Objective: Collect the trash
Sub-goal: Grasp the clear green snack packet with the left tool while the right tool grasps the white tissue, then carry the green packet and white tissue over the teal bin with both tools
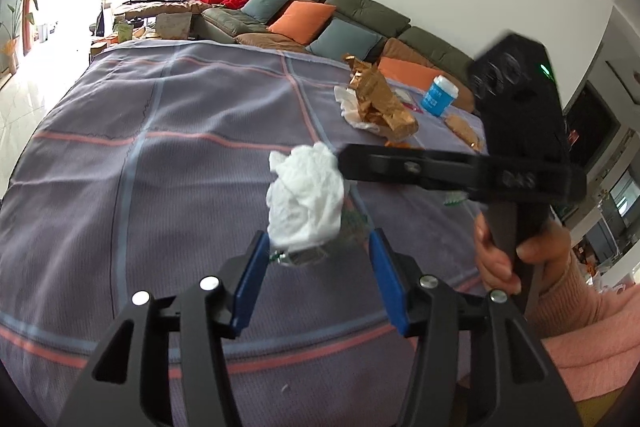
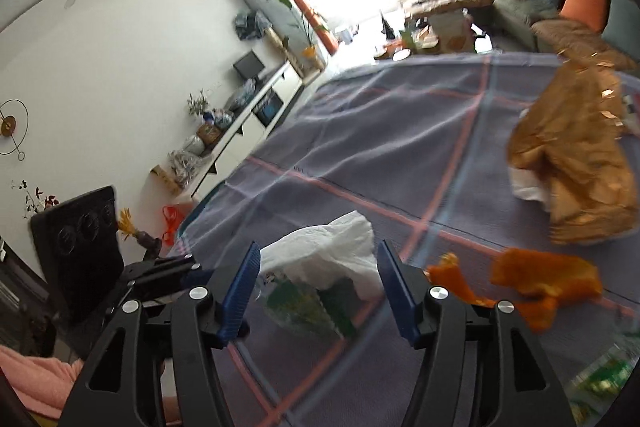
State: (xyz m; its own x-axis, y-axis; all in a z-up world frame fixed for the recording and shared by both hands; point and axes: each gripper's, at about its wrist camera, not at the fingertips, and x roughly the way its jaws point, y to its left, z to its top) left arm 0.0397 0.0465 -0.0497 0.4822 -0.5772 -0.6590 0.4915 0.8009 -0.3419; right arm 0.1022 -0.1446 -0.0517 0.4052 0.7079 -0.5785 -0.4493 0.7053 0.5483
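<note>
Lying on the grey checked cloth (image 1: 180,115), a crumpled white tissue (image 1: 306,199) sits atop a clear wrapper with green print (image 2: 304,307). Both grippers stand open: the left gripper (image 1: 318,247) has its 2 blue pads on either side of the tissue without pressing it, and the right gripper (image 2: 318,275) frames the same heap, pads apart from it. Farther back sits a crumpled gold bag (image 1: 380,99) over white paper (its contents cannot be made out), then a blue cup (image 1: 438,95), standing tilted in the left view. Orange scraps (image 2: 532,287) lie beside the right gripper. A hand (image 1: 500,251) in a pink sleeve holds that gripper's handle.
</note>
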